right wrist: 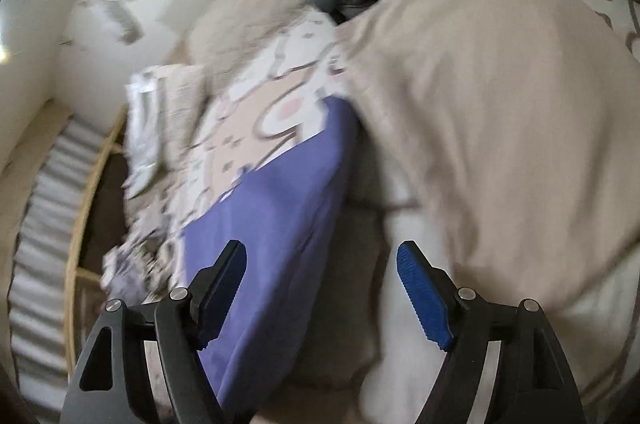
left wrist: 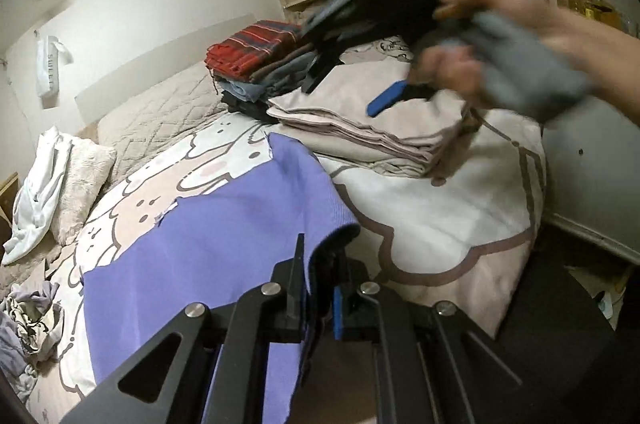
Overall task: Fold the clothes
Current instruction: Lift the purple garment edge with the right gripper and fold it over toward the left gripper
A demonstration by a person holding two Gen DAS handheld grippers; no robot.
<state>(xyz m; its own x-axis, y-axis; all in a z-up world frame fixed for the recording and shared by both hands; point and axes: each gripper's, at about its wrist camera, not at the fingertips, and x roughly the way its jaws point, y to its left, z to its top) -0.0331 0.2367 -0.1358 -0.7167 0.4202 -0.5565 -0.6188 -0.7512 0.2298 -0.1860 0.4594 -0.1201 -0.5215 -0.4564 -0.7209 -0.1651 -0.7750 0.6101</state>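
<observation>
Purple knit fabric, a flat garment (left wrist: 208,224), is spread lower centre on the patterned bedspread (left wrist: 432,224), its long axis running toward upper left. Its near hem is pinched by the left gripper (left wrist: 320,288). The right gripper (right wrist: 320,288) is seen spread wide, empty, blurred, just right of the cloth's edge.

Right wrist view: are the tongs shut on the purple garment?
No, the right tongs stand wide open, their blue pads apart above the purple garment.
</observation>
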